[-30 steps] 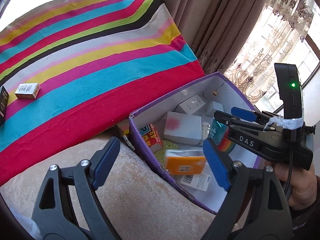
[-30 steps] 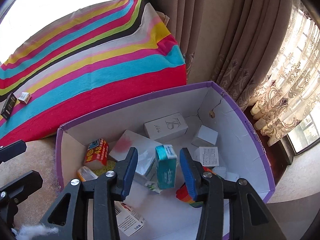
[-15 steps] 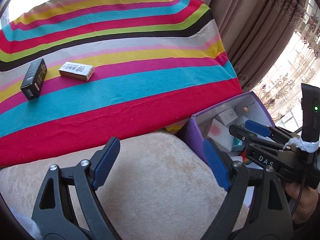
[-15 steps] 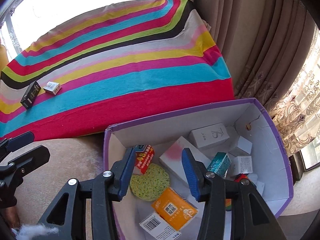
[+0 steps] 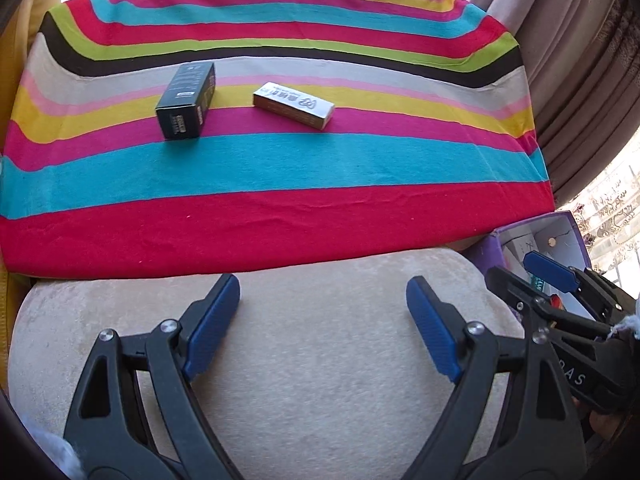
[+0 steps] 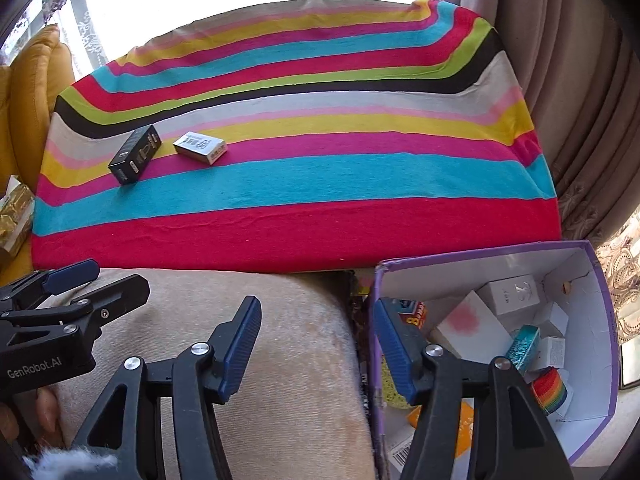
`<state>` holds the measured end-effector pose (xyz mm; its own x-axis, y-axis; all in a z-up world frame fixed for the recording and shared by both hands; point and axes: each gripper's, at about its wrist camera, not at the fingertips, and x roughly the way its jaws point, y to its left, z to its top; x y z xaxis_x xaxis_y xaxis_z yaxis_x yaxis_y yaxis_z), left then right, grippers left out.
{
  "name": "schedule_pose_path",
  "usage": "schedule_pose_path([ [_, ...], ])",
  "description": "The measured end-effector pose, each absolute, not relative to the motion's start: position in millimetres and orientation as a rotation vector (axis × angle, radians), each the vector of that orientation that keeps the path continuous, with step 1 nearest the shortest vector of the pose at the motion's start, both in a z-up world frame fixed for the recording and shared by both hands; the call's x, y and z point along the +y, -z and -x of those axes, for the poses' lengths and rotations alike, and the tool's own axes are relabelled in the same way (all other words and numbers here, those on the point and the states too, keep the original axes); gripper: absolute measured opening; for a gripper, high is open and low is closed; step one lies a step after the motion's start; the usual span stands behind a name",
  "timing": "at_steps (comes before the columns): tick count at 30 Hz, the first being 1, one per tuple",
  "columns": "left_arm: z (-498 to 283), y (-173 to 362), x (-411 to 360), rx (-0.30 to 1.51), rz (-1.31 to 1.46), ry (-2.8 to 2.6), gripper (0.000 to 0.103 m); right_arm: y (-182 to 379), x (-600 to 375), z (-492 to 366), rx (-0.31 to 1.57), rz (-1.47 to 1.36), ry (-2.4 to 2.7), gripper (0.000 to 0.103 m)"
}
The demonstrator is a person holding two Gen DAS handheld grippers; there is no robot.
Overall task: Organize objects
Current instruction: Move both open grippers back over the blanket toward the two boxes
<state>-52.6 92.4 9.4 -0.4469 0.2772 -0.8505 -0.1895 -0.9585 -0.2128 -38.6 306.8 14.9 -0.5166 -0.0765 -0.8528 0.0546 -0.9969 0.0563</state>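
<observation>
Both views have been swung leftward, away from the purple box (image 6: 600, 320) and onto the striped surface (image 5: 280, 168). The left claw (image 5: 322, 320) is held released over a beige cushion (image 5: 320, 360), nothing between its pads; the right claw (image 6: 316, 344) is likewise released and empty. Two items are left on the surface: a black box (image 5: 186, 100) at far left and a white box (image 5: 294, 105) just to its right. Both lie ahead of and left of the claws, so the left claw is judged nearer. The black box's long axis runs near-to-far; the white box's runs mostly left-right. Inside the purple box are seen several white cartons, a teal carton (image 6: 524, 344), a rainbow-striped item (image 6: 552, 390) and possibly a yellow sponge, partly hidden.
</observation>
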Motion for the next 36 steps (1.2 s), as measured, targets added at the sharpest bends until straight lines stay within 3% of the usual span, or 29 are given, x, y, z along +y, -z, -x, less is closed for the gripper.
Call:
schedule_pose_path([
  [19,55,1,9,-0.223,1.530,-2.585,0.087,-3,222,64,0.167,-1.438,2.564,0.068],
  [36,75,4,-2,-0.217,1.573,-2.642,0.087,9,201,85,0.243,-1.440,2.517,0.069],
])
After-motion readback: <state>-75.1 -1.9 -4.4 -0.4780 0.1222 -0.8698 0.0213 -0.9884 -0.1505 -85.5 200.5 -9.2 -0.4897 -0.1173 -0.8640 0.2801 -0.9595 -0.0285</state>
